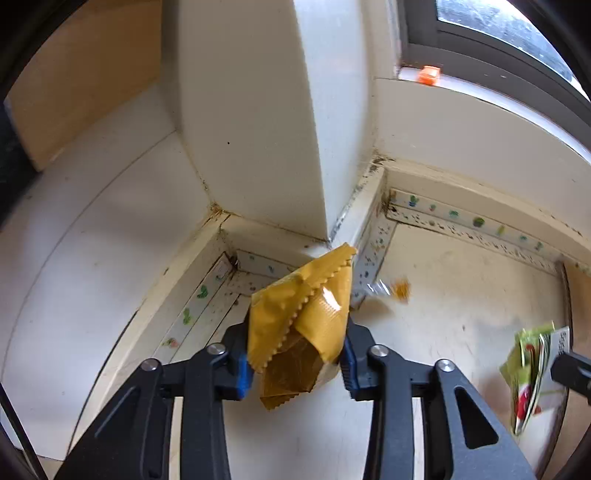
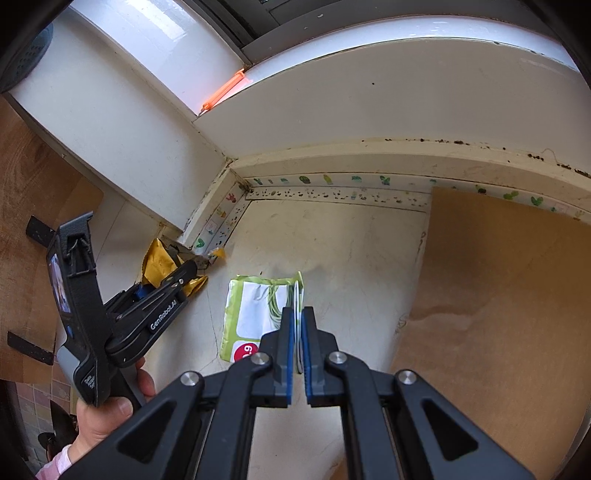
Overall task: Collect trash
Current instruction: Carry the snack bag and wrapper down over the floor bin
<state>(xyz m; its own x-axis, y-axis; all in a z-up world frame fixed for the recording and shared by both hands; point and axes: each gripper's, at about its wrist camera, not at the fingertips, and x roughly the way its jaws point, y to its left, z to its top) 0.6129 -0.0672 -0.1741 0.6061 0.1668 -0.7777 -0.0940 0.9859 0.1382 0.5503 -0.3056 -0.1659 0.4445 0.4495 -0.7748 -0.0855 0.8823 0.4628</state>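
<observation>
Pinching a yellow wrapper [image 1: 299,325], the left gripper [image 1: 297,354] works while the right gripper [image 2: 298,332] clamps a green-white packet [image 2: 255,314].

Pale, stained bench [image 2: 332,236] tucked into a corner of cream walls [image 1: 251,122]. Jutting wall column [image 1: 332,110] at the centre, grimy along its base. Sealing tape [image 2: 332,182] printed with small green cacti along the joint of bench and wall, speckled dark. Dark-framed window [image 1: 498,33] above a white sill [image 2: 155,40], daylight on it. Small orange clip [image 1: 428,75] on the sill. Brown board [image 2: 498,295] lying flat at right. Wooden panel [image 1: 81,81] at far left.
</observation>
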